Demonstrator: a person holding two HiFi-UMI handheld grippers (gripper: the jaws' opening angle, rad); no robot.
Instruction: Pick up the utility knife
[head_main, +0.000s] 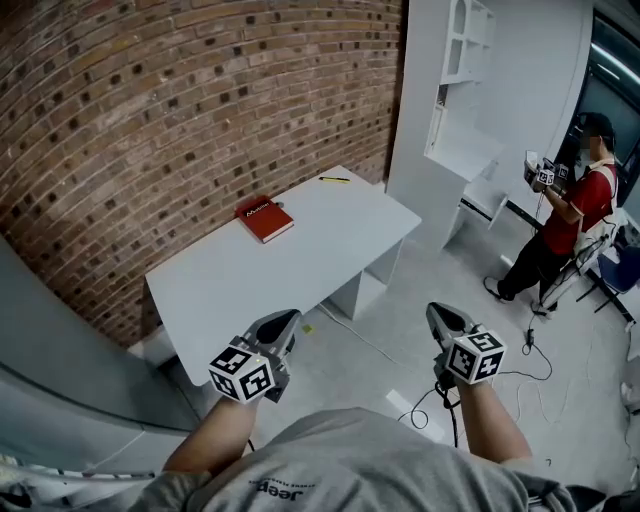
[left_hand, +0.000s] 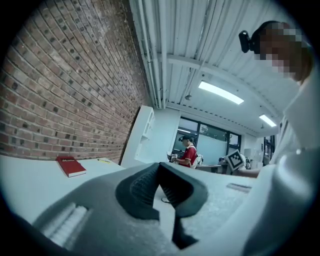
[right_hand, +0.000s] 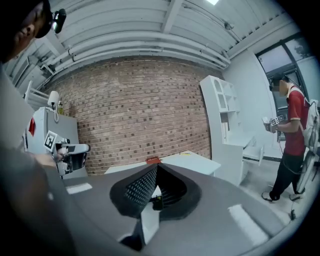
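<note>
At the far end of the white desk (head_main: 300, 260) lies a thin yellow thing, most likely the utility knife (head_main: 335, 180) — just past the red book (head_main: 265, 219). Nothing touches it. The left tool (head_main: 284, 322) and the right tool (head_main: 438, 316) hang near the person's body, well apart from the knife, both with jaws pressed together on nothing. So the job looks not begun — reaching, pinching and lifting are all left.

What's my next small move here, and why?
Probably step toward the white table first: the yellow utility knife lies at its far end, beyond the red book, and the left gripper and right gripper are shut, empty, well short of it.
</note>
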